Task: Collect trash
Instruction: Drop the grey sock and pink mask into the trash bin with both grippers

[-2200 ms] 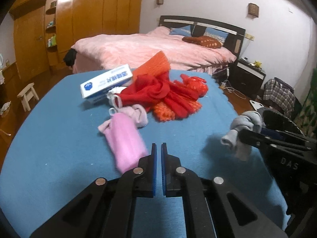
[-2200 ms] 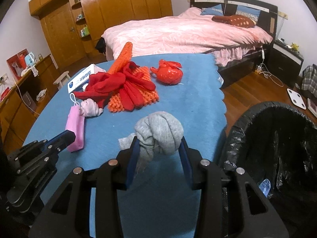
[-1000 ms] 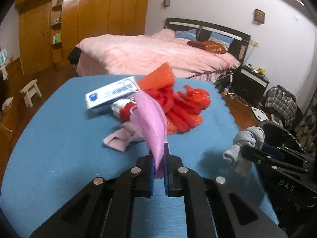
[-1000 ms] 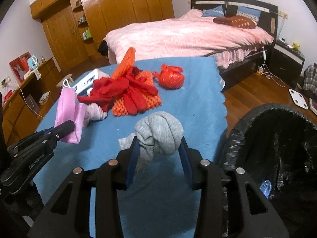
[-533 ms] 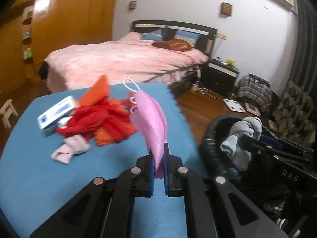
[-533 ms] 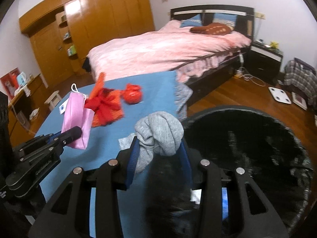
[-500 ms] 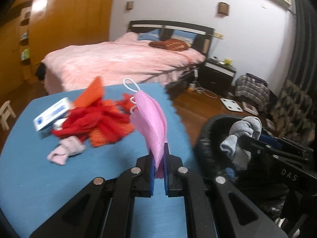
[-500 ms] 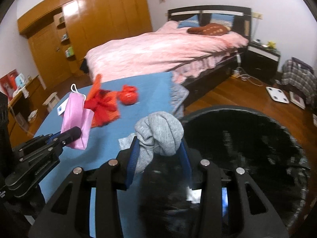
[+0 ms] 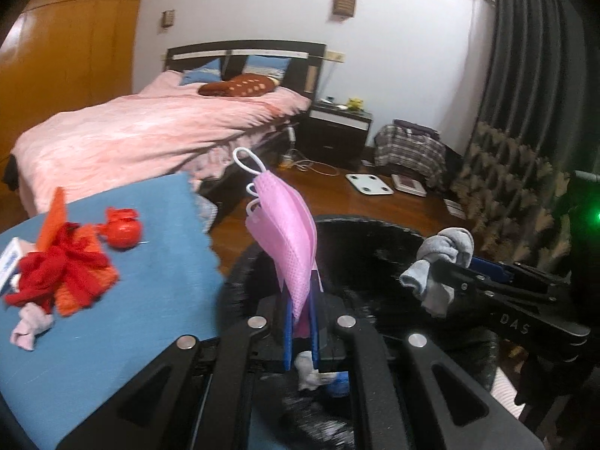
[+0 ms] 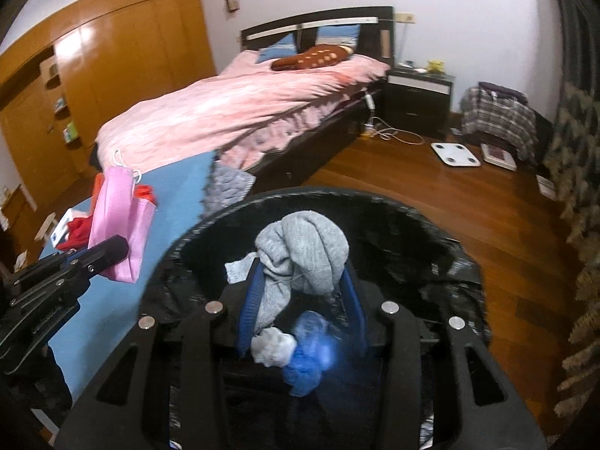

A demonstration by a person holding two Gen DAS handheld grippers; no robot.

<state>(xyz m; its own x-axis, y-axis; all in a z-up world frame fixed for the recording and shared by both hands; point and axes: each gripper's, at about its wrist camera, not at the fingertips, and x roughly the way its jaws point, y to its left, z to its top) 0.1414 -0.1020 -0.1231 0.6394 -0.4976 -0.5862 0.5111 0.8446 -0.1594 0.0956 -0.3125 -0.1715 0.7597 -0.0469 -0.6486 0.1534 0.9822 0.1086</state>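
Left tool: the left tool (image 9: 300,322) is pinched tight on the lower edge of a pink face mask (image 9: 287,232), which stands up from its blue pads with the white ear loops at 12 o'clock.
Right tool: the right tool (image 10: 300,292) is partly spread, its blue pads pressing both sides of a knotted grey sock (image 10: 303,253).
Bin: a black-lined trash bin (image 10: 423,225) lies directly below the right tool; in the left wrist view its rim sits at 1 o'clock from the left tool's tips.
Bin contents: a white crumpled wad (image 10: 272,345) and a blue crumpled piece (image 10: 311,360) lie at the bottom, blurred.
Desk: the blue-covered desk (image 9: 150,262) is at 9 o'clock of the bin, its scalloped edge just beside the rim.
Trash on the desk: a red and orange mesh heap (image 9: 63,270), a red tied bag (image 9: 122,228) at 1 o'clock of the heap, a small pink bundle (image 9: 30,324) at 7 o'clock of it, and a white box (image 9: 9,258) at the frame's left edge.
Room: a bed with a pink cover (image 9: 142,131) stands beyond the desk.
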